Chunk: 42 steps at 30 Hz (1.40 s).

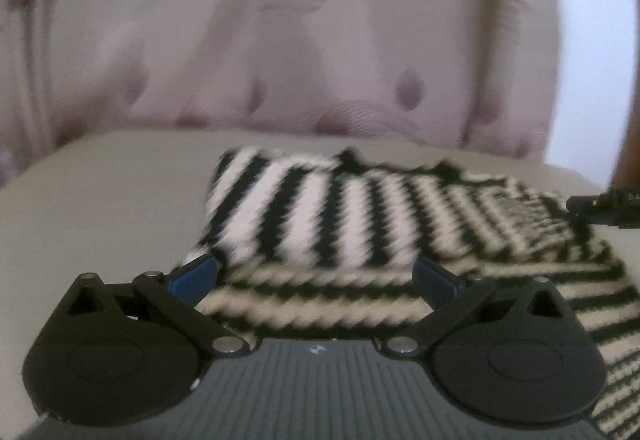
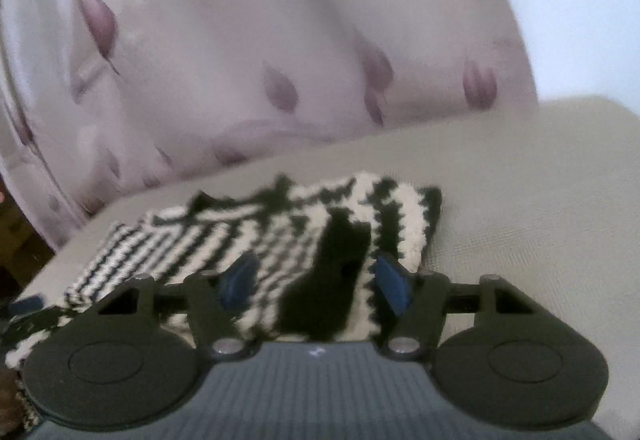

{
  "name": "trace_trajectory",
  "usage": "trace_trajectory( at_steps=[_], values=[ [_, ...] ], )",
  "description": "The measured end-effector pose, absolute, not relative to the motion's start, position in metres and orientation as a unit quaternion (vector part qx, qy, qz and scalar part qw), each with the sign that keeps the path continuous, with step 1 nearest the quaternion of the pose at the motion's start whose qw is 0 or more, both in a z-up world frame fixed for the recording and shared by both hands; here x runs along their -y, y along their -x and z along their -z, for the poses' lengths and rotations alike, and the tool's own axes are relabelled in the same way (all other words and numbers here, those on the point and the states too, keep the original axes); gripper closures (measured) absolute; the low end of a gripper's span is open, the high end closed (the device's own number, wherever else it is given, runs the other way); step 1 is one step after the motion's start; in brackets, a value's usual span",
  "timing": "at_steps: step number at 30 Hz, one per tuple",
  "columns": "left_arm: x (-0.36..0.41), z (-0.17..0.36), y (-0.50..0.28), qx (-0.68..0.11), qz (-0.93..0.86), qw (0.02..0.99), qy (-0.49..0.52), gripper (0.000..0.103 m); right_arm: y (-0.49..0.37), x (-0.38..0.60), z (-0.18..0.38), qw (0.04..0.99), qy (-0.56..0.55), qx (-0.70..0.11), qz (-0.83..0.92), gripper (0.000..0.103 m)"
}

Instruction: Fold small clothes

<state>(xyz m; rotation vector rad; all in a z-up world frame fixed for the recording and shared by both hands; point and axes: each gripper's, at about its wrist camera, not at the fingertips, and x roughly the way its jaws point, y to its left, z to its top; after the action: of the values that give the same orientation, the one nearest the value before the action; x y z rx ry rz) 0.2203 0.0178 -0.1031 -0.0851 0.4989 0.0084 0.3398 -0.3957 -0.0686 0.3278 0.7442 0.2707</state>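
A black-and-white striped knit garment (image 1: 320, 224) lies partly folded on a beige cushioned surface (image 1: 100, 208). My left gripper (image 1: 316, 274) stands wide open just above the garment's near edge, with a blue pad at each side of the folded upper layer and no grip on it. In the right wrist view the same garment (image 2: 192, 240) shows a solid black patch between the fingers. My right gripper (image 2: 316, 284) hangs over that end, its jaws partly apart and the pads clear of the knit. A black tip of the right gripper (image 1: 600, 206) shows at the garment's far right.
A pale curtain with purple petal prints (image 1: 280, 40) hangs right behind the surface (image 2: 520, 200). Bright light comes in at the upper right. A dark gap (image 2: 16, 240) shows at the left past the surface's edge.
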Motion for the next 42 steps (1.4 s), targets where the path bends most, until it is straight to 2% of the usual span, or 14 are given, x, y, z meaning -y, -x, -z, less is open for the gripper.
trace_trajectory(
  at_steps=[1, 2, 4, 10, 17, 23, 24, 29, 32, 34, 38, 42],
  values=[
    [-0.029, 0.106, -0.221, -0.254, -0.002, 0.964, 0.081, 0.001, -0.349, 0.394, 0.076, 0.903, -0.159, -0.378, -0.129, 0.07],
    [-0.037, 0.106, -0.223, -0.251, 0.0, 0.962, 0.109, 0.0, -0.357, 0.391, 0.083, 0.894, -0.159, -0.4, -0.127, 0.082],
    [-0.042, 0.11, -0.233, -0.264, -0.012, 0.956, 0.128, 0.0, -0.366, 0.385, 0.088, 0.891, -0.154, -0.405, -0.136, 0.09],
    [-0.056, 0.113, -0.239, -0.282, -0.02, 0.946, 0.161, 0.001, -0.364, 0.396, 0.051, 0.935, -0.135, -0.31, -0.104, 0.091],
    [-0.057, 0.113, -0.24, -0.286, -0.027, 0.945, 0.157, 0.0, -0.374, 0.402, 0.102, 0.91, -0.164, -0.373, -0.082, 0.091],
    [-0.048, 0.112, -0.241, -0.298, -0.041, 0.945, 0.126, 0.0, -0.38, 0.421, 0.103, 0.891, -0.223, -0.389, -0.074, 0.088],
    [-0.047, 0.112, -0.242, -0.301, -0.043, 0.945, 0.12, 0.0, -0.373, 0.421, 0.095, 0.894, -0.227, -0.379, -0.071, 0.084],
    [-0.04, 0.112, -0.245, -0.309, -0.053, 0.945, 0.098, 0.0, -0.297, 0.41, 0.047, 0.917, -0.227, -0.312, -0.103, 0.082],
    [-0.037, 0.111, -0.244, -0.309, -0.062, 0.945, 0.086, 0.0, -0.233, 0.395, 0.033, 0.922, -0.201, -0.304, -0.132, 0.059],
    [-0.034, 0.11, -0.243, -0.309, -0.068, 0.946, 0.076, 0.0, -0.19, 0.387, 0.029, 0.93, -0.17, -0.299, -0.133, 0.036],
    [-0.028, 0.102, -0.232, -0.291, -0.087, 0.952, 0.05, 0.0, -0.128, 0.381, 0.026, 0.939, -0.119, -0.301, -0.113, 0.033],
    [-0.025, 0.09, -0.215, -0.274, -0.092, 0.956, 0.041, 0.0, -0.093, 0.39, 0.027, 0.936, -0.125, -0.317, -0.084, 0.033]
  ],
)
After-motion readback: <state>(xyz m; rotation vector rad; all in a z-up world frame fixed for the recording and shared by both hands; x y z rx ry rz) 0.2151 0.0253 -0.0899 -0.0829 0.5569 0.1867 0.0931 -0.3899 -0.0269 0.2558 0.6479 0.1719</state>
